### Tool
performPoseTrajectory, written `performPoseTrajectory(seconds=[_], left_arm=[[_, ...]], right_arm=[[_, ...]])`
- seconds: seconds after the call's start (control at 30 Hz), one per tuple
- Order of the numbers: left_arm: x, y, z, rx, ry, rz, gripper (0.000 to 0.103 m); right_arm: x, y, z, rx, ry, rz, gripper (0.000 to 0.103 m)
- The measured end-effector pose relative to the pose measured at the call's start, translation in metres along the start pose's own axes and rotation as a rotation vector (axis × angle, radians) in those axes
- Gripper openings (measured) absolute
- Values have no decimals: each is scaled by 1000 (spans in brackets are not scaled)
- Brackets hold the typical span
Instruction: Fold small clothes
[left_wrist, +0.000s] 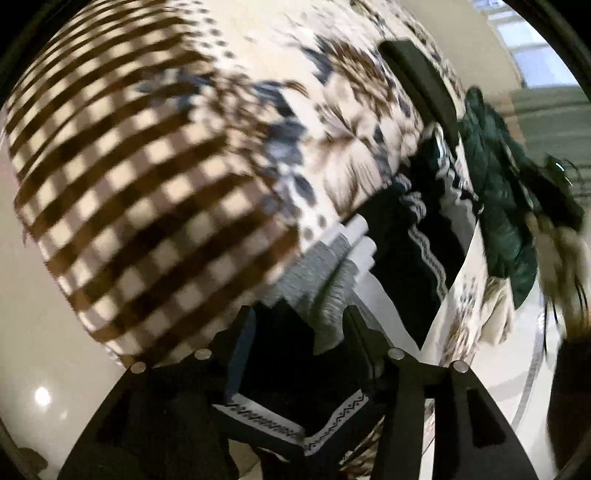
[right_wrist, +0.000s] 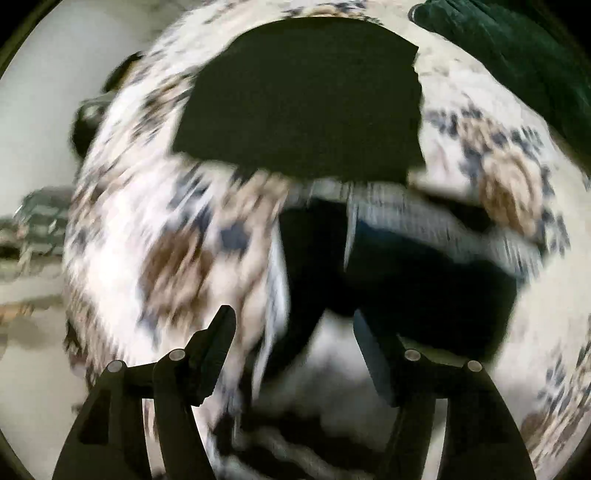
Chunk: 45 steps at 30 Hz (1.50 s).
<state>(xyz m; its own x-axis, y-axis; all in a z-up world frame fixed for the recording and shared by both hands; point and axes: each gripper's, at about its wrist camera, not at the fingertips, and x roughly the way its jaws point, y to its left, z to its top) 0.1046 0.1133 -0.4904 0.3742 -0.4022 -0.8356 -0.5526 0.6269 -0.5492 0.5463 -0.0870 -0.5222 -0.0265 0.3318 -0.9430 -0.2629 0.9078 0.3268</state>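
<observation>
In the left wrist view my left gripper (left_wrist: 299, 325) stands open, with a dark garment (left_wrist: 288, 373) with a white zigzag-patterned band lying between and under its fingers. A grey and white folded piece (left_wrist: 332, 273) lies just beyond. More dark clothes with white trim (left_wrist: 417, 236) lie further out. In the right wrist view my right gripper (right_wrist: 291, 328) is open above a dark garment with a striped grey band (right_wrist: 406, 236). The view is blurred by motion. A flat black piece of cloth (right_wrist: 303, 99) lies beyond it.
The clothes lie on a bed cover with a floral print (left_wrist: 351, 129) and a brown checked part (left_wrist: 122, 177). A dark green jacket (left_wrist: 495, 173) lies at the right edge; it also shows in the right wrist view (right_wrist: 517, 55). Pale floor (left_wrist: 37, 332) is at the left.
</observation>
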Motion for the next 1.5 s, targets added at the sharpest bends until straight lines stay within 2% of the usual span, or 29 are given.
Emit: performPoseTrajectory(seconds=[0.07, 0.17, 0.23, 0.27, 0.3, 0.37, 0.47, 0.5, 0.6, 0.73, 0.77, 0.87, 0.9, 1.0, 1.03, 1.07, 1.1, 1.13, 1.2, 1.33, 1.4, 1.43, 1.5], left_arm=[[13, -26, 6, 46, 5, -29, 46], [45, -77, 12, 222, 28, 13, 47], [81, -98, 6, 349, 116, 191, 46], [98, -102, -3, 424, 179, 251, 46], [103, -102, -11, 476, 201, 287, 46], [96, -97, -30, 586, 230, 335, 46], [67, -72, -61, 692, 282, 460, 47], [56, -58, -69, 701, 311, 528, 46], [18, -16, -79, 589, 321, 582, 46], [-22, 2, -77, 373, 195, 446, 46], [-27, 1, -76, 309, 148, 360, 46], [-22, -1, -70, 206, 67, 234, 46], [-11, -9, -62, 195, 63, 226, 46], [25, -17, -54, 240, 52, 286, 46], [35, -17, -54, 274, 47, 335, 43], [42, -19, -54, 300, 36, 354, 32], [45, -20, -54, 316, 26, 353, 20], [48, -20, -53, 335, 24, 355, 19], [52, -23, -51, 366, 15, 338, 9], [39, -13, -50, 369, -11, 292, 6], [23, -4, -47, 365, -26, 269, 5], [18, -4, -45, 363, -33, 262, 5], [1, 1, -41, 348, -46, 231, 5]], right_arm=[[-10, -2, -52, -14, 25, -13, 68], [-8, -22, -132, 28, 64, -8, 68], [3, -39, -185, 84, 76, -19, 68], [10, -45, -203, 117, 74, -14, 68], [16, -54, -227, 161, 69, -27, 68], [26, -64, -271, 223, 63, -76, 68], [40, -64, -318, 271, 63, -83, 68], [44, -61, -332, 269, 64, -84, 68], [56, -50, -369, 275, 85, -31, 68], [58, -24, -387, 216, 75, 34, 68], [55, -18, -385, 202, 65, 41, 68], [45, -8, -363, 189, 38, 69, 68], [41, -4, -350, 187, 23, 82, 68], [33, 11, -297, 175, -9, 88, 68], [29, 13, -279, 171, -18, 81, 68], [26, 14, -259, 164, -29, 70, 68], [23, 17, -235, 151, -38, 61, 68], [22, 21, -208, 142, -51, 43, 68], [29, 30, -157, 136, -58, 4, 68], [55, 41, -63, 145, -45, -81, 68], [70, 43, -25, 129, -23, -134, 49], [76, 43, -14, 128, -9, -148, 5], [83, 40, 6, 159, 8, -213, 3]])
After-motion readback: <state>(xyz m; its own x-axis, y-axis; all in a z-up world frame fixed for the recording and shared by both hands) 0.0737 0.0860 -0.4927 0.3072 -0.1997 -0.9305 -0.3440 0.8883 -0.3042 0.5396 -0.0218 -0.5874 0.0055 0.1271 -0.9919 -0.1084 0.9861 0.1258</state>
